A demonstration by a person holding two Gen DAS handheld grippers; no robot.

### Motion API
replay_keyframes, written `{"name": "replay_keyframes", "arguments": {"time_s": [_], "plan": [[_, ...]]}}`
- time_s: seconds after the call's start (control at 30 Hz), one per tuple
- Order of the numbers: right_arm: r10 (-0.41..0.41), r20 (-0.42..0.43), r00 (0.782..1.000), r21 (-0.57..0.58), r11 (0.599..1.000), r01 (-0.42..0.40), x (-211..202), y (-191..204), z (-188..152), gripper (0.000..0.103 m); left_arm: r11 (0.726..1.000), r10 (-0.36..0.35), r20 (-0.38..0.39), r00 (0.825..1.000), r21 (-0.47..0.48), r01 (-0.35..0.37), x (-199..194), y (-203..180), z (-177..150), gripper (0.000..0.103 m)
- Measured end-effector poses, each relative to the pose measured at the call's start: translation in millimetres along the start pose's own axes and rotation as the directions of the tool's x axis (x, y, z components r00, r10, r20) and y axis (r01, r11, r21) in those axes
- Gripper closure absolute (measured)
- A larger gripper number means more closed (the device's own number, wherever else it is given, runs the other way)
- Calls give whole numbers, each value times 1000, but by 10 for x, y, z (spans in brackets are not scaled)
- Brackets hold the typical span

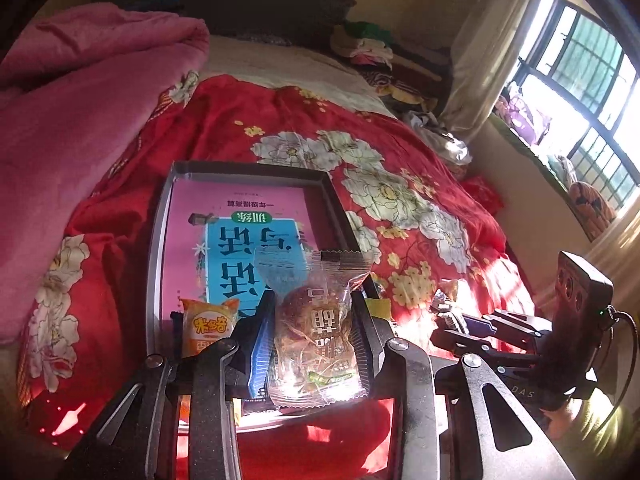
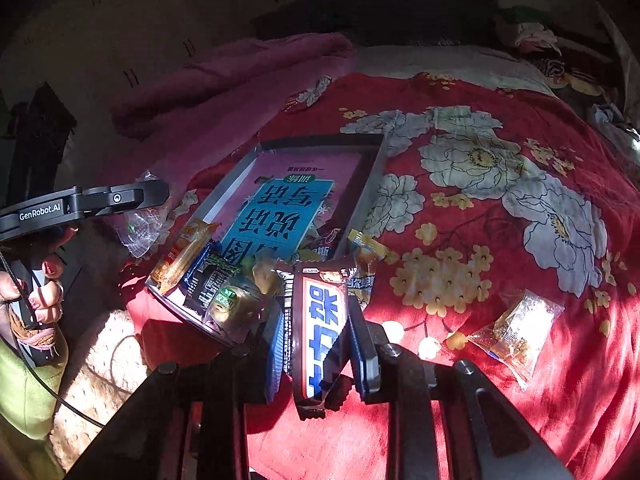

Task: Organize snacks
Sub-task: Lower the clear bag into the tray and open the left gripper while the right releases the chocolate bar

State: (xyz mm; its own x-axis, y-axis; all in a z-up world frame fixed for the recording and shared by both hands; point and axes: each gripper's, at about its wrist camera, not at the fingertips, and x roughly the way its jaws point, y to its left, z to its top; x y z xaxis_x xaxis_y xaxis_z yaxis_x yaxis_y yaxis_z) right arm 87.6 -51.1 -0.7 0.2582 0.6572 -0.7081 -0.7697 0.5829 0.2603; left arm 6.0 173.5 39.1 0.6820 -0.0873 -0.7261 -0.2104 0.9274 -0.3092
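The left hand-held gripper [image 1: 314,332] is clamped on a clear-wrapped pastry [image 1: 316,340], its two black fingers pressing the wrapper from both sides, with a blue pad showing on the left finger. It holds the pastry above the near edge of a shallow grey tray [image 1: 158,248] that lies on the bed's red floral quilt [image 1: 420,208]. A pink and blue book [image 1: 240,236] lines the tray floor, and an orange snack packet [image 1: 208,330] stands at the tray's 7 o'clock corner.

The right hand-held gripper [image 2: 322,340] is clamped on a dark brown chocolate bar [image 2: 320,332] with white and blue lettering, held upright just beside the tray's near right corner. In the right wrist view the tray [image 2: 374,184] holds several snacks bunched at its near end: a long orange packet [image 2: 182,254] at 9 o'clock, a dark blue packet [image 2: 206,280] next to it, and a round green-labelled sweet [image 2: 230,300] at the front rim. A yellow and blue wrapper [image 2: 364,264] leans over the right rim. A clear packet of crumbly snack [image 2: 516,332] lies alone on the quilt [image 2: 500,240], well apart from the tray at 4 o'clock. A folded pink blanket [image 1: 80,120] lies at 10 o'clock from the tray.
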Motion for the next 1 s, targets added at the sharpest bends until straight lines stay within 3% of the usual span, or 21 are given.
{"name": "replay_keyframes", "arguments": {"time_s": [0.43,1.0], "plan": [[61,-39,997,-74,995,-64,336,441,105,75,999,28,-37,999,-26,-29,153,200,-102,66],[31,-85,996,-120,992,-41,690,532,22,74,997,71,-109,992,39,-67,468,90,-232,66]]}}
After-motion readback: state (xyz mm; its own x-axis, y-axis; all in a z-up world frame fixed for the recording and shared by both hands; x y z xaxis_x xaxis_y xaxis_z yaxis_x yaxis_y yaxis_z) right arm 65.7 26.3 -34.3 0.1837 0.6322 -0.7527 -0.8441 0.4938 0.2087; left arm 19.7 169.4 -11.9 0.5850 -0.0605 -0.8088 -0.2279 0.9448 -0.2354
